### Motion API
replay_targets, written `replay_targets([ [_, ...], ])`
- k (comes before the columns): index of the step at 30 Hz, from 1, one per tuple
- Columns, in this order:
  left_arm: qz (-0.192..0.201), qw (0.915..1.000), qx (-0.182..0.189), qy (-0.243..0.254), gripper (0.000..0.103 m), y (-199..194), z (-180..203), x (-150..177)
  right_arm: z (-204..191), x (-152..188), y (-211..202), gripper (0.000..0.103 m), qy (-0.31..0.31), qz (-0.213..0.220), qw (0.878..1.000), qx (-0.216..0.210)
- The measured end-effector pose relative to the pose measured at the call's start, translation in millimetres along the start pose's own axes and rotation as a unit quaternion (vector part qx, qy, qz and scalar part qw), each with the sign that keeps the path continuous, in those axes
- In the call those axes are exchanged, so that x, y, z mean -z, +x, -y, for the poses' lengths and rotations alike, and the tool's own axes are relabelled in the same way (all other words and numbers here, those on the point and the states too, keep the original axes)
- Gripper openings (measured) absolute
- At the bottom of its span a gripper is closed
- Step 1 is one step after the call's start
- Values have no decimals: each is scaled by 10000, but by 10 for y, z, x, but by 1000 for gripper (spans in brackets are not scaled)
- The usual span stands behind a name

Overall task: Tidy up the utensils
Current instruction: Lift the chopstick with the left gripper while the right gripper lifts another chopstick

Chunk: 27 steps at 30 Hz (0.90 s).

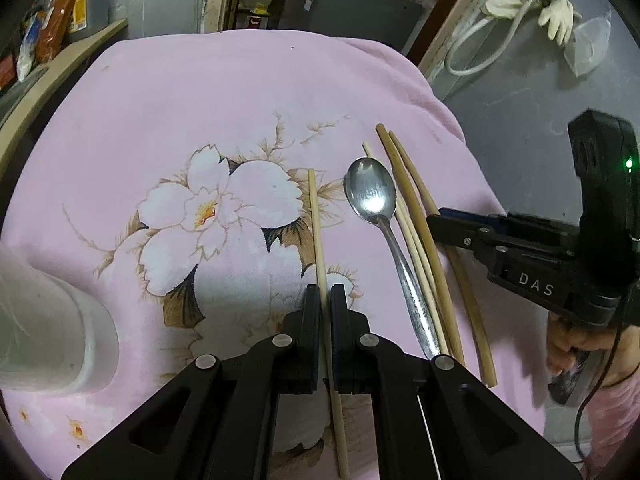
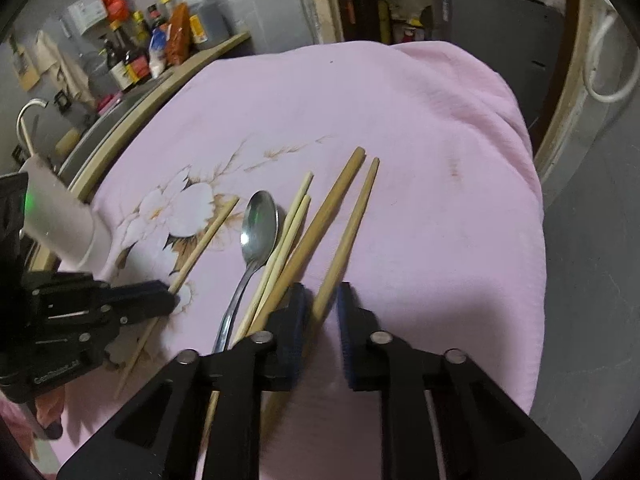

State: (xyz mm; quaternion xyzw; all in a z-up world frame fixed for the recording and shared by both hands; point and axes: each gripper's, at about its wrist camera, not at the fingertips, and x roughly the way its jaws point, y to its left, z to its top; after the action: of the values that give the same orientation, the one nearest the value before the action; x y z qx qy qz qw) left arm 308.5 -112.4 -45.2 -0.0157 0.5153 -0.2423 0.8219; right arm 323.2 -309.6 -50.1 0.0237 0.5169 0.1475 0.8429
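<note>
A metal spoon (image 1: 374, 196) lies on the pink floral cloth (image 1: 180, 104) among several wooden chopsticks. My left gripper (image 1: 325, 292) is shut on a pale chopstick (image 1: 316, 216) that lies apart, left of the spoon. My right gripper (image 2: 323, 294) is open, its jaws on either side of the rightmost tan chopstick (image 2: 352, 224); a thicker tan chopstick (image 2: 324, 216) and two pale ones (image 2: 292, 220) lie between it and the spoon (image 2: 260, 224). The right gripper also shows in the left wrist view (image 1: 436, 220).
A white cup (image 1: 44, 332) lies on its side at the cloth's left; it also shows in the right wrist view (image 2: 60, 220). A shelf with bottles (image 2: 152, 52) stands behind on the left. The cloth's edge drops to grey floor (image 2: 592, 280) on the right.
</note>
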Motion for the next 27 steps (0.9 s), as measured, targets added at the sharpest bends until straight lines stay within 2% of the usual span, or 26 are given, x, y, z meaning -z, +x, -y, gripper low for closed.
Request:
replay_targets([
  [5, 274, 9995, -82, 93, 2, -125, 33, 144, 86, 137, -124, 5, 485, 217, 9981, -310],
  [10, 549, 9980, -81, 311, 2, -319, 117, 299, 56, 292, -299, 5, 454, 460, 9975, -296],
  [13, 884, 9951, -92, 430, 2, -442, 178, 369, -13, 427, -506, 5, 332, 852, 9955, -264],
  [16, 1352, 9895, -137, 489, 2, -594, 222, 435, -146, 575, -737, 5, 91, 1487, 9888, -98],
  [19, 1884, 9808, -178, 476, 2, -740, 248, 492, -333, 722, -959, 5, -86, 2261, 9741, 22],
  [20, 2049, 9774, -219, 467, 2, -758, 286, 500, -428, 796, -1052, 5, -169, 2649, 9640, 117],
  [24, 2789, 9587, -386, 393, 2, -1007, 275, 550, -723, 927, -1237, 5, -440, 3645, 9292, 418],
  [27, 3325, 9412, -487, 352, 2, -1229, 265, 581, -943, 939, -1305, 5, -684, 4214, 9021, 624],
])
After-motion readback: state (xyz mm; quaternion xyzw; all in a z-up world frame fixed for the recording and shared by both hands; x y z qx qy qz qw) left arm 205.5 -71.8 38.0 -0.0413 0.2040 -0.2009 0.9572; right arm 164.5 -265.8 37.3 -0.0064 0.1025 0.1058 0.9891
